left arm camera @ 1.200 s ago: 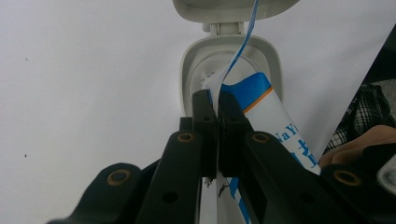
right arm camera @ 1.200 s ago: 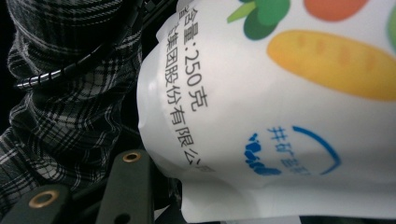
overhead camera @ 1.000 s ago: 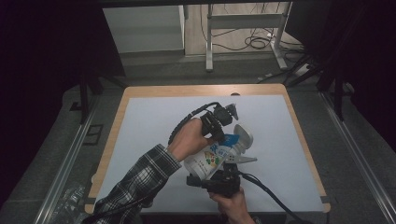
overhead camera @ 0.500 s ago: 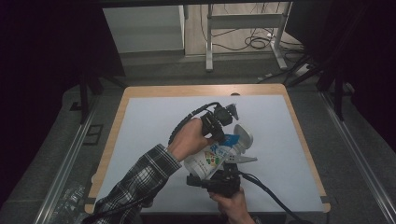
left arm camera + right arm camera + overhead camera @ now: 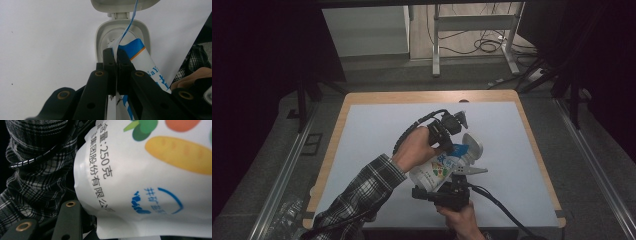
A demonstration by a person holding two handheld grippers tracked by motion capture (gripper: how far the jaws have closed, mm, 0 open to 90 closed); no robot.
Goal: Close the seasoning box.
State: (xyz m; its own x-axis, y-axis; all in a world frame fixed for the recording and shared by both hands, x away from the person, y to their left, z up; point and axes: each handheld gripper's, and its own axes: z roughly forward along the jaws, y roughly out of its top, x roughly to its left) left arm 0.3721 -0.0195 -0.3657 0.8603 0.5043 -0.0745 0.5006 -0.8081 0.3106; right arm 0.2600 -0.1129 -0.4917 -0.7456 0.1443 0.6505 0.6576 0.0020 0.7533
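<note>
Between left fingers (image 5: 116,65): blue-white strip (image 5: 125,35)

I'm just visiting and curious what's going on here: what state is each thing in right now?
Pouch: held tilted above the table, squeezed by the right tongs.
Flip lid: swung open on its hinge.
Spout opening: uncovered.
Blue and white strip: pinched, running up past the lid.
Left tongs: shut on the strip.
Right tongs: clamped on the pouch from below.
Table: white top, wooden rim.
</note>
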